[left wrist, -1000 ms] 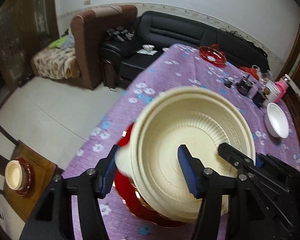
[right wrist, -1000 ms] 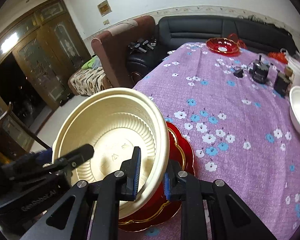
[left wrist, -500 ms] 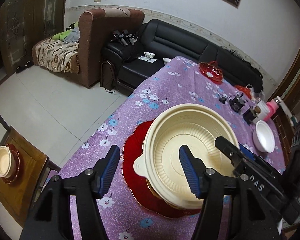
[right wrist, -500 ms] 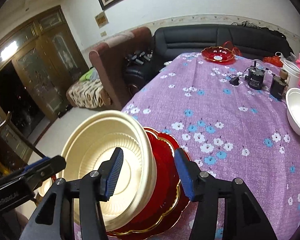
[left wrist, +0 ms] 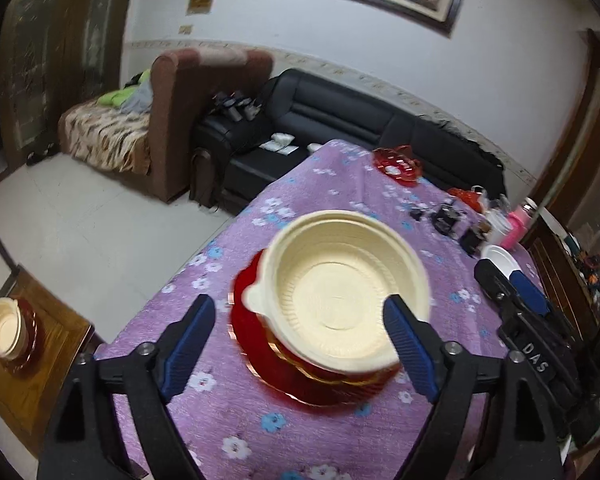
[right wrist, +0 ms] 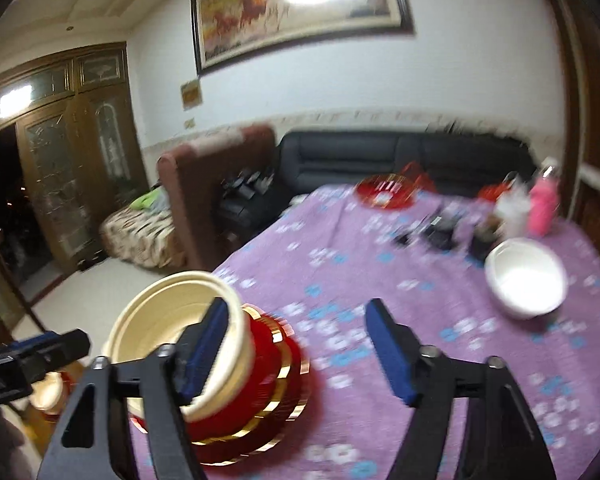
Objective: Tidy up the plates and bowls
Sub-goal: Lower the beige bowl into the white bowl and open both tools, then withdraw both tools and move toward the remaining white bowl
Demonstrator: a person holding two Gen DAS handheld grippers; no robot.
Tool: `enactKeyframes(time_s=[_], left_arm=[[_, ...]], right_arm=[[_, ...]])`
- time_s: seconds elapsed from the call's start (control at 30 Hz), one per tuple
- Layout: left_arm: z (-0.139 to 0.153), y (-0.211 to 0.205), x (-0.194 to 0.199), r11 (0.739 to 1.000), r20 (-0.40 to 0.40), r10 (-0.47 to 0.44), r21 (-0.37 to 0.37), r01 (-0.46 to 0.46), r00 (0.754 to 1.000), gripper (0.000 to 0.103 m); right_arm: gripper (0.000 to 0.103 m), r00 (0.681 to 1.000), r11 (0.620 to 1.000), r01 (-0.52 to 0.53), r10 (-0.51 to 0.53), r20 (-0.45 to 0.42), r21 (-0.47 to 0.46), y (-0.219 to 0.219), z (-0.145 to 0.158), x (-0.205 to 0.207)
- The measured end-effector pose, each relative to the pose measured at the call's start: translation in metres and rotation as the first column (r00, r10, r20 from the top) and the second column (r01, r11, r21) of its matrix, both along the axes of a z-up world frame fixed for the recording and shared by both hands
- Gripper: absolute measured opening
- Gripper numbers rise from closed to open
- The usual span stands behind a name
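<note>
A cream bowl sits on a stack of red, gold-rimmed plates near the front edge of the purple flowered table. My left gripper is open and empty, pulled back above the stack. The bowl and red plates also show at the lower left of the right wrist view. My right gripper is open and empty, to the right of the stack. A white bowl lies at the table's right side.
A red dish, dark small items, a white cup and a pink bottle stand at the table's far end. A second cream bowl on a red plate sits on a wooden chair to the left.
Both grippers let go of the cream bowl, opened wide and drew back and up. The bowl now rests on the red plates.
</note>
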State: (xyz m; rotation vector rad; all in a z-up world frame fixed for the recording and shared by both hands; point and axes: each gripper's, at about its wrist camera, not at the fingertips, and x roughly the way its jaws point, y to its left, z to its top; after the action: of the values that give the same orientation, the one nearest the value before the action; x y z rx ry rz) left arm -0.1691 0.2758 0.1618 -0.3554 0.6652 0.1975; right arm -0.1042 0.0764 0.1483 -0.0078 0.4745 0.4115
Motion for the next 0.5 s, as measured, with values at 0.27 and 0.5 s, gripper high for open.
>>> enactKeyframes(time_s=[0.27,0.5], left_arm=[[0.005,-0.066,-0.012,0.988,0.074,-0.154,0.038,0.152,0.985,0.097],[-0.013,-0.126,-0.002,0.963,-0.022,-0.262,0.058,0.263,0.965,0.097]], right_arm=[[0.087,0.993,0.996,0.068,-0.062,-0.097,0.063,-0.054,-0.022,-0.009],[0.087,0.982,0.989,0.123,-0.11,-0.156,0.077,-0.102,-0.046,-0.018]])
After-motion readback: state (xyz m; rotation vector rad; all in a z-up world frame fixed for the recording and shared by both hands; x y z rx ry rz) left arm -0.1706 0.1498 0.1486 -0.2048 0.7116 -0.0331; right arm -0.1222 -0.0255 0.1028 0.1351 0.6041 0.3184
